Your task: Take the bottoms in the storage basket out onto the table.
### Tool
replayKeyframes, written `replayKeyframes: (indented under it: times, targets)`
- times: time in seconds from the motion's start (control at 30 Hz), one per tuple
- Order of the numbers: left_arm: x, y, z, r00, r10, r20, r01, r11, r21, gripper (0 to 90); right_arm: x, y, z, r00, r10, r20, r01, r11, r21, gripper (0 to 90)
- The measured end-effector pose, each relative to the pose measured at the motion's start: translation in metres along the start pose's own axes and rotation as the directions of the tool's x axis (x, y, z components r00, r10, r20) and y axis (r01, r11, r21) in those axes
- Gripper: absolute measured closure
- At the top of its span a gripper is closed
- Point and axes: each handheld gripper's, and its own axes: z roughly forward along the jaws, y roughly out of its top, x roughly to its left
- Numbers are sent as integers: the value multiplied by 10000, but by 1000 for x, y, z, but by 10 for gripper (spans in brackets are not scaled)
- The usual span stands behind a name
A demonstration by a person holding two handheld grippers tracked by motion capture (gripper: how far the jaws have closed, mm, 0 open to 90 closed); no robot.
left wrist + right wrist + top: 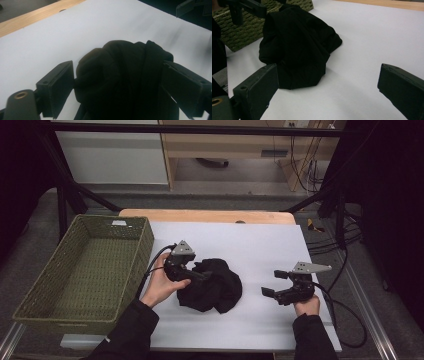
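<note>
Left gripper (202,276) jaws spread wide around bunched black cloth (212,285), pads not pressing. Cloth lies mid white sheet (260,245), beside green basket (85,265). Right gripper (274,283) open, empty, apart.

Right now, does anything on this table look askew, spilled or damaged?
Nothing looks spilled or damaged. The black cloth lies crumpled in a heap on the white sheet rather than flat, with the open left gripper straddling it. The green basket sits straight, and the right gripper is open, apart.

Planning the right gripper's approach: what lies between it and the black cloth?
Nothing: bare white sheet separates right gripper from black cloth, shown in the high view.
</note>
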Motion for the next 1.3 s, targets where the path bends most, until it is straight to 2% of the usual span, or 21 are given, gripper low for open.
replayKeyframes:
  times: [0.23,0.53,0.73,1.03,1.3]
  targets:
    - [0,1,-18,9999,12,-123,-13,10000,-39,45,0,0,0,10000,1,-15,-1,10000,-13,40]
    - [-1,-2,-41,9999,38,-164,-39,10000,-73,23,0,0,0,10000,4,2,-4,10000,-12,40]
    - [-4,-3,-56,9992,270,-295,-271,9996,-46,16,0,0,0,10000,-1,-9,1,10000,-14,40]
    - [1,-9,-81,9992,251,-318,-258,9995,-193,16,0,0,0,10000,6,2,-6,10000,-22,40]
    - [9,-19,-102,9982,244,-539,-265,9990,-371,23,0,0,-1,10000,14,13,-14,10000,-33,40]
